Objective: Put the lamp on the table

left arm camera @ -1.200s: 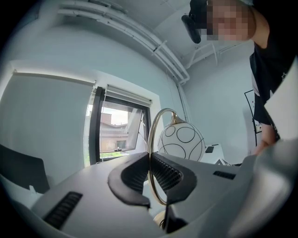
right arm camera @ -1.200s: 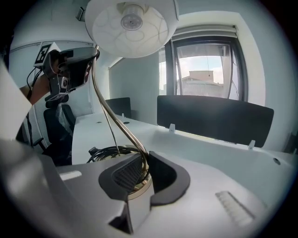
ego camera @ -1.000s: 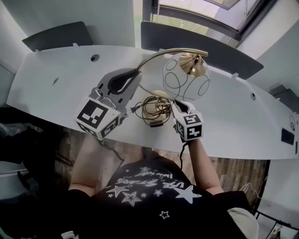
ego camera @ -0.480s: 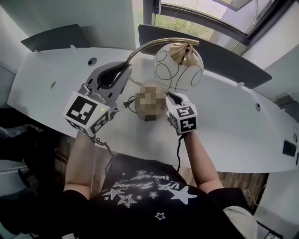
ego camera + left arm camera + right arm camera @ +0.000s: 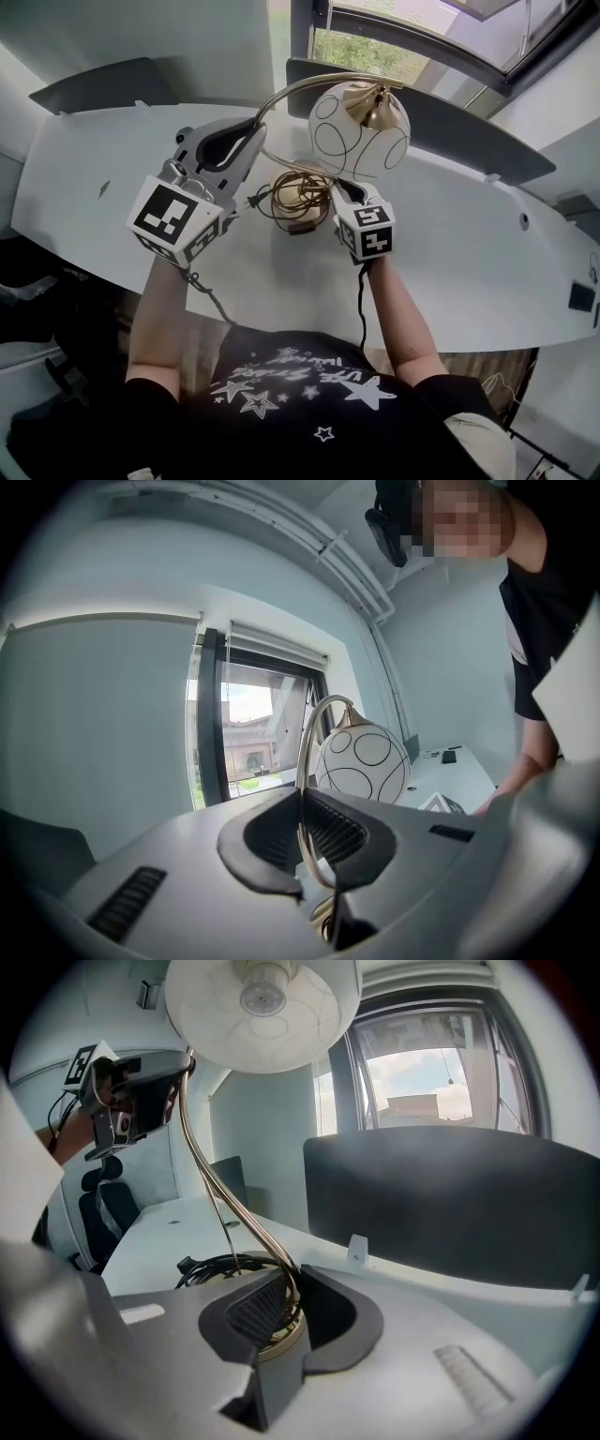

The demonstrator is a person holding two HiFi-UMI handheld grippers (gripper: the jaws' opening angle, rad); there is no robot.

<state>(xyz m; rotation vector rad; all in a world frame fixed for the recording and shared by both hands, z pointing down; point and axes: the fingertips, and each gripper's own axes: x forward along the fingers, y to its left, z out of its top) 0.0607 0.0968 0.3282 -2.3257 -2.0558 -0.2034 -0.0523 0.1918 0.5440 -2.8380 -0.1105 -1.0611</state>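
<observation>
The lamp has a curved brass arm [image 5: 281, 94], a white globe shade [image 5: 361, 131] with black rings, and a brass base [image 5: 300, 199] with its cord coiled around it. It stands low over the white table [image 5: 469, 244]; I cannot tell if the base touches. My left gripper [image 5: 246, 141] is shut on the arm [image 5: 302, 789], with the shade [image 5: 364, 761] beyond it. My right gripper [image 5: 339, 192] is shut on the base [image 5: 281, 1335] where the arm rises. In the right gripper view the shade [image 5: 262, 1007] hangs overhead and the left gripper [image 5: 131, 1091] holds the arm higher up.
Dark grey divider panels [image 5: 422, 103] [image 5: 103, 84] stand along the table's far edge, with a window behind. The coiled cord [image 5: 220, 1265] lies beside the base. A cable port [image 5: 523, 222] and a dark object [image 5: 578, 298] are at the right. An office chair [image 5: 94, 1213] stands by the table's end.
Both grippers keep their hold on the lamp and have hardly moved. The head view has shifted a little, so the lamp shows slightly further left.
</observation>
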